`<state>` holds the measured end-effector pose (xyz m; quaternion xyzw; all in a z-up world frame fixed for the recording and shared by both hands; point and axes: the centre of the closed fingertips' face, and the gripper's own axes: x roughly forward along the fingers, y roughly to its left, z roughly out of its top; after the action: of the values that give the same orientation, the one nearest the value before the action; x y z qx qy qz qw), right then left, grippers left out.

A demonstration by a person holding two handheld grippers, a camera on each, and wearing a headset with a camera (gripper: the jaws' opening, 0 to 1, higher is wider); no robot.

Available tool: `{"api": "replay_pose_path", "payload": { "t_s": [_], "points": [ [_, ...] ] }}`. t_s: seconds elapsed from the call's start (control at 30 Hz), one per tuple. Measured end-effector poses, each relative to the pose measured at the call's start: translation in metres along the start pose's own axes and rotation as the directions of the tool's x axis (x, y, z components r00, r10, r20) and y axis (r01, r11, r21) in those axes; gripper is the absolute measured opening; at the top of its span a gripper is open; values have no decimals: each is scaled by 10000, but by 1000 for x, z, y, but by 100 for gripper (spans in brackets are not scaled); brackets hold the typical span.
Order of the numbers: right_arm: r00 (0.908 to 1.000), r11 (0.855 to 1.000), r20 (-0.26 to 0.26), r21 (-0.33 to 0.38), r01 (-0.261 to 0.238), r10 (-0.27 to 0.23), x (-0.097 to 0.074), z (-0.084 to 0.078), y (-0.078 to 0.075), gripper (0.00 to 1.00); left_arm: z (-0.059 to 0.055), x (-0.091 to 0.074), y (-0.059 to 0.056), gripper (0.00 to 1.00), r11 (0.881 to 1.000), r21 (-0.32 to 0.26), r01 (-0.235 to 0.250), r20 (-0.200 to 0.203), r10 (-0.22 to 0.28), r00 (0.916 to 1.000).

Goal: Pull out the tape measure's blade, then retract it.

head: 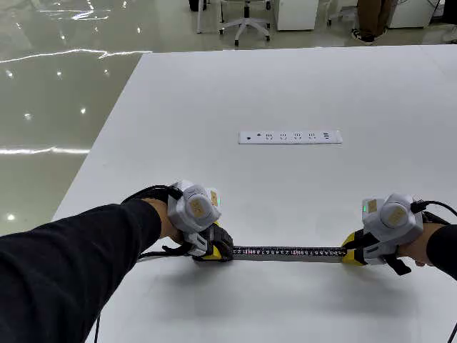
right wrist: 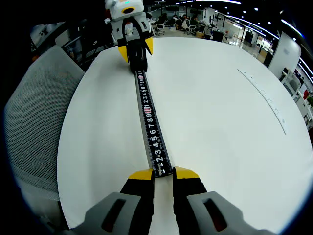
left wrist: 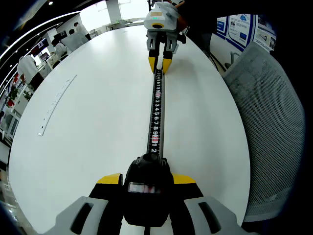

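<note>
Tape measure case (left wrist: pixel 146 188), clamped in the left gripper (left wrist: pixel 146 180), rests on the white table (head: pixel 285 86) with its blade (right wrist: pixel 149 122) drawn out flat to the right gripper (right wrist: pixel 163 174), pinched shut on the tip; thin and probably springy, it could kink or snap back, so hold that end.

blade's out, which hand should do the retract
Right, probably. The right hand-held gripper pinches the end of the blade and can walk it back along the table toward the case, which the left hand-held gripper clamps and should just hold steady.
</note>
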<state>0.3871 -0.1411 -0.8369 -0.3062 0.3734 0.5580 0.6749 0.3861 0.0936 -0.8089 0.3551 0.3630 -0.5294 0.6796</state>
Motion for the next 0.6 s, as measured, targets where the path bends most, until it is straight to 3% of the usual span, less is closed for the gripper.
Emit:
{"api": "replay_pose_path", "payload": {
  "t_s": [0.6],
  "points": [
    [9996,10000,-259,-24,-94,93,2,-1,-1,9,0,0,0,33,10000,28,-26,58,26,10000]
  ]
}}
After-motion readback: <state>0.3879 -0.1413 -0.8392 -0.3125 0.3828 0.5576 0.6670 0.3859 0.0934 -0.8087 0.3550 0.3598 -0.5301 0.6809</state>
